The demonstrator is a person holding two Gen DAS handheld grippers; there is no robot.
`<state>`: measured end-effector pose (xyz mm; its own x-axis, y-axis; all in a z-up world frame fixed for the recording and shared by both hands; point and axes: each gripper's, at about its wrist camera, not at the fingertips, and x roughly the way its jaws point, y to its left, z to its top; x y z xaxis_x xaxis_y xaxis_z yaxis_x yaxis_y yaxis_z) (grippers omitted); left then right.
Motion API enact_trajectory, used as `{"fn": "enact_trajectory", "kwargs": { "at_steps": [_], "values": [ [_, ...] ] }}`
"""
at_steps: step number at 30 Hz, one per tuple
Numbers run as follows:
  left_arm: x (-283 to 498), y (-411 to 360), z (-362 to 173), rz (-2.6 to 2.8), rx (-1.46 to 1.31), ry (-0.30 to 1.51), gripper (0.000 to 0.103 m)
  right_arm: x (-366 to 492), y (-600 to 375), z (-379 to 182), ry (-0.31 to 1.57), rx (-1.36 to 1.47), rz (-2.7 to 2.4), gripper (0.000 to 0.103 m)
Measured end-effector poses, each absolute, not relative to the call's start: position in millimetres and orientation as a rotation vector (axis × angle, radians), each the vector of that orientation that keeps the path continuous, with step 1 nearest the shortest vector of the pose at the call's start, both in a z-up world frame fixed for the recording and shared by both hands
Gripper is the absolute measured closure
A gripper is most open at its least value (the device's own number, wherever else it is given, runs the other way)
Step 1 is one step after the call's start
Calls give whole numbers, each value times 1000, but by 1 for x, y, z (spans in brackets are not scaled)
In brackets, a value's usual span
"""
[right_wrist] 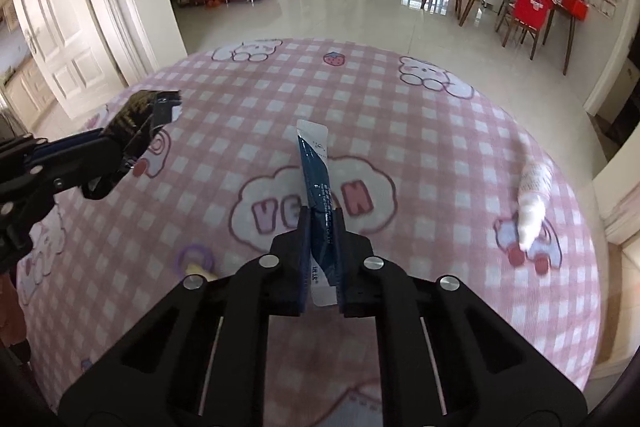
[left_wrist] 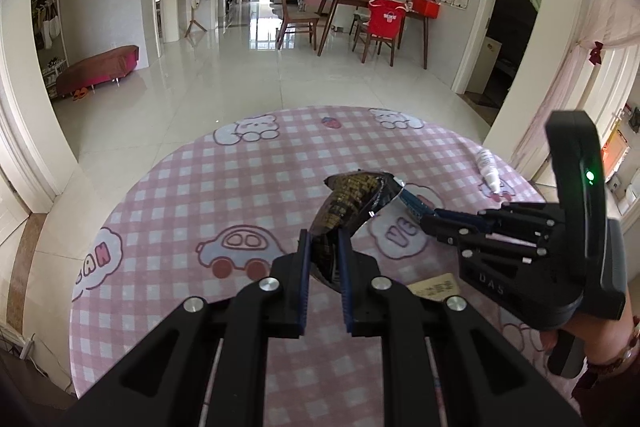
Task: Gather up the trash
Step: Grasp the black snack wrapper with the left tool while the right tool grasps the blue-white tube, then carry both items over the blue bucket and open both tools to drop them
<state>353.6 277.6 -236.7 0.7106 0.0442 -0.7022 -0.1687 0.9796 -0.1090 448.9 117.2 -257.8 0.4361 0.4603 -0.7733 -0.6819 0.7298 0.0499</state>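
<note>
My left gripper is shut on a crumpled black-and-gold wrapper and holds it above the round table. It also shows at the left of the right wrist view, with the wrapper sticking out past its tips. My right gripper is shut on a blue-and-white sachet held upright above the table. In the left wrist view the right gripper comes in from the right, with the sachet next to the wrapper.
The round table has a pink checked cartoon cloth. A small white tube lies near its right edge, also seen in the left wrist view. A tan card-like piece lies by the right gripper. Tiled floor, chairs and a desk lie beyond.
</note>
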Motion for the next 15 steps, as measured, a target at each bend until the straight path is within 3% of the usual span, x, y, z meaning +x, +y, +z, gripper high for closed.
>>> {"fn": "enact_trajectory", "kwargs": {
  "at_steps": [15],
  "values": [
    [315,177,-183,-7,-58,681,90,374,-11,-190,719,-4,673,93]
  ]
}}
